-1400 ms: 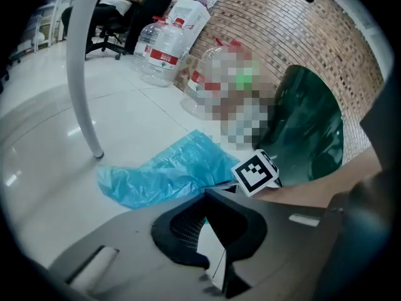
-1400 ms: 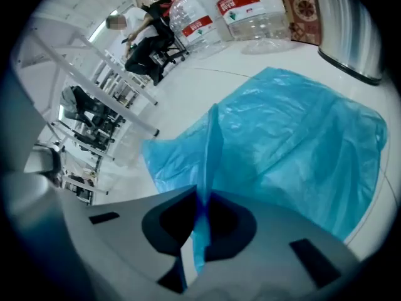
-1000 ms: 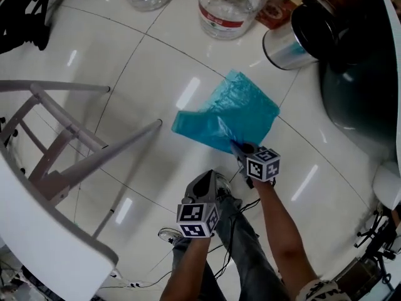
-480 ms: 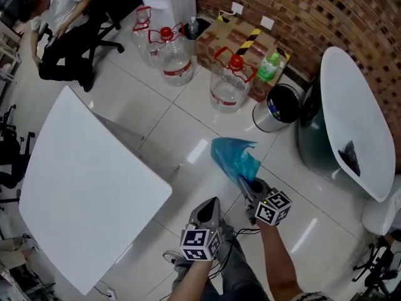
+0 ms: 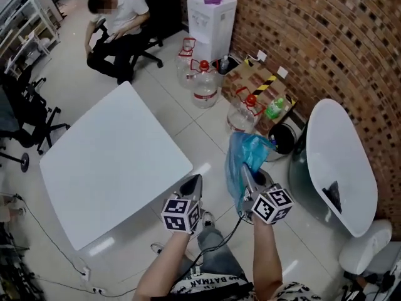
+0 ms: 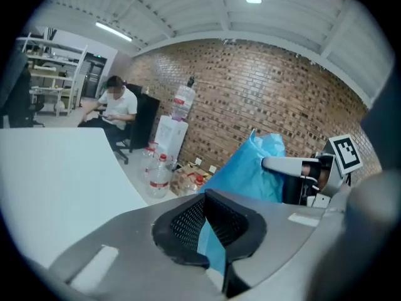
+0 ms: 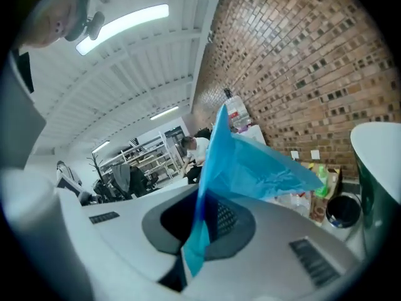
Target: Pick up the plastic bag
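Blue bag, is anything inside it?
Only the crumpled outside of the blue bag shows, pinched in the shut fingers of the right gripper. It looks flat, but the plastic covers its inside.

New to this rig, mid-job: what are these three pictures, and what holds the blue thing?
No robot arm: a person holds a two-fingered gripper in each hand. The overhead picture is from a camera on the person's head, looking down; the other two ride on the grippers. The right gripper is shut on the blue plastic bag, which is off the floor. The left gripper is beside it, apart from the bag. Below: a white table, water bottles, a bin.
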The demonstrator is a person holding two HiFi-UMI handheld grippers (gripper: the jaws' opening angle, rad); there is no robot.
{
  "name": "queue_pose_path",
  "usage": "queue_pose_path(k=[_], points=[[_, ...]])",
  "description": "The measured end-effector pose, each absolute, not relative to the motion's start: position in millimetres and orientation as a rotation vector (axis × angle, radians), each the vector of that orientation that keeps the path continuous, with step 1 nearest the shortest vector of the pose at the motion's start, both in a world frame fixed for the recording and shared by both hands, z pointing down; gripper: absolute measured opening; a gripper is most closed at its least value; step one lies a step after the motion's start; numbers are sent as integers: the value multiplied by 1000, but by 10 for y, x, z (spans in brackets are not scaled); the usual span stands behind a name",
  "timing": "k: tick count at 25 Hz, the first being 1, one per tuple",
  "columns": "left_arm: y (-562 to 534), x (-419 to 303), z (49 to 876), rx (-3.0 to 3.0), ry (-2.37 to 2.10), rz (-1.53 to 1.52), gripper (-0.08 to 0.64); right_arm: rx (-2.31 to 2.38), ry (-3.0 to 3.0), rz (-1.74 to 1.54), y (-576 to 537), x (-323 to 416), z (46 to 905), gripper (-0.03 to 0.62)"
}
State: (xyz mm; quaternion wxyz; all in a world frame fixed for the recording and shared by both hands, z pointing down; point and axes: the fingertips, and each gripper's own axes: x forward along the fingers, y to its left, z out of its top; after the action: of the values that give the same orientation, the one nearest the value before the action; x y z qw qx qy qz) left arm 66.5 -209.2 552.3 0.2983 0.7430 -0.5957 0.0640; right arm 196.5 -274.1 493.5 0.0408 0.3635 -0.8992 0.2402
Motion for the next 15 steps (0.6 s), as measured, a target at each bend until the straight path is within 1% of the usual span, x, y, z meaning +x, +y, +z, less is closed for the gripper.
queue_pose_path(k=[4,8,11,15], points=[[-1773,199,4977,1956,-1704,142,0,1007,-2894,646,-2663,1670,4010,11],[-1299,-498,4522,1881,-1867,66,0,908,-3028,526,-2461,1173,3318,12],[-804,-1042,4231,1812,-1993,2,0,836,-3092,448,-2234,732,3011,11],[-37,-1668,4104,1682,-2138,-63,0,726,-3131,413,-1896,220,2853,11]])
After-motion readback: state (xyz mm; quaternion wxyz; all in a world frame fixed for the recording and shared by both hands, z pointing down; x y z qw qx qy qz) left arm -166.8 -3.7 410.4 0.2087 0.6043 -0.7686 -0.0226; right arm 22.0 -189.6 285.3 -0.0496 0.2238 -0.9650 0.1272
